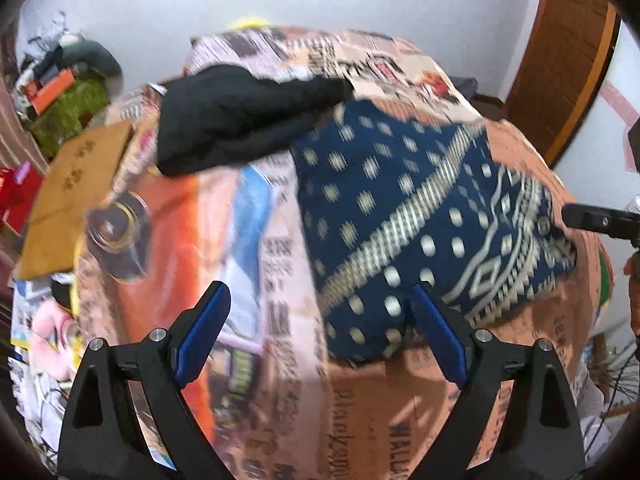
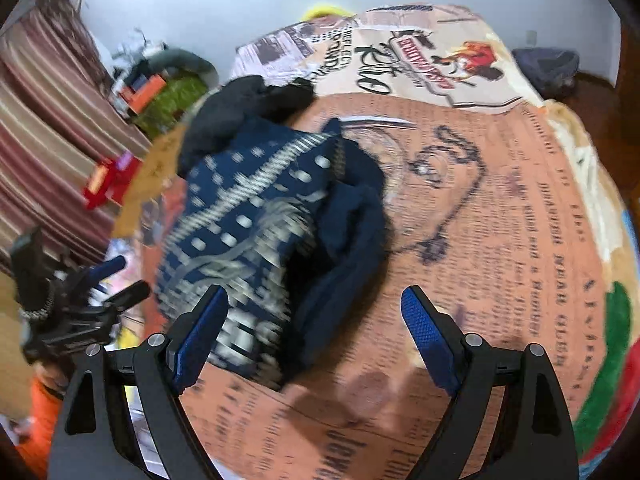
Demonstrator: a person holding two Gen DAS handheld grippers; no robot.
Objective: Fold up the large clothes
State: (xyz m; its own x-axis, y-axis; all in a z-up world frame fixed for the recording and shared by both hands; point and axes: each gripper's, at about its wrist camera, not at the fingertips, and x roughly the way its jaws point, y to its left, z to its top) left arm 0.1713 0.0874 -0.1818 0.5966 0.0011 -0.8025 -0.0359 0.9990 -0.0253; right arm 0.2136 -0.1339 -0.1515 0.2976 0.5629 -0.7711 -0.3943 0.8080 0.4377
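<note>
A navy garment with a white dotted and zigzag pattern (image 1: pixel 420 224) lies folded into a compact bundle on the printed orange bedspread (image 1: pixel 384 420). It also shows in the right wrist view (image 2: pixel 256 216), with its plain dark inside turned out on the right. A black garment (image 1: pixel 240 120) lies bunched behind it, also in the right wrist view (image 2: pixel 248 100). My left gripper (image 1: pixel 320 300) is open and empty, just in front of the bundle's near edge. My right gripper (image 2: pixel 314 304) is open and empty over the bundle's near end. The left gripper shows at the left in the right wrist view (image 2: pixel 120 280).
A clear glass object (image 1: pixel 118 232) sits on the bed at the left. A brown cardboard sheet (image 1: pixel 72 196) lies off the bed's left side. Clutter and a striped curtain (image 2: pixel 44 128) fill the left. A wooden door (image 1: pixel 568 52) stands at the right.
</note>
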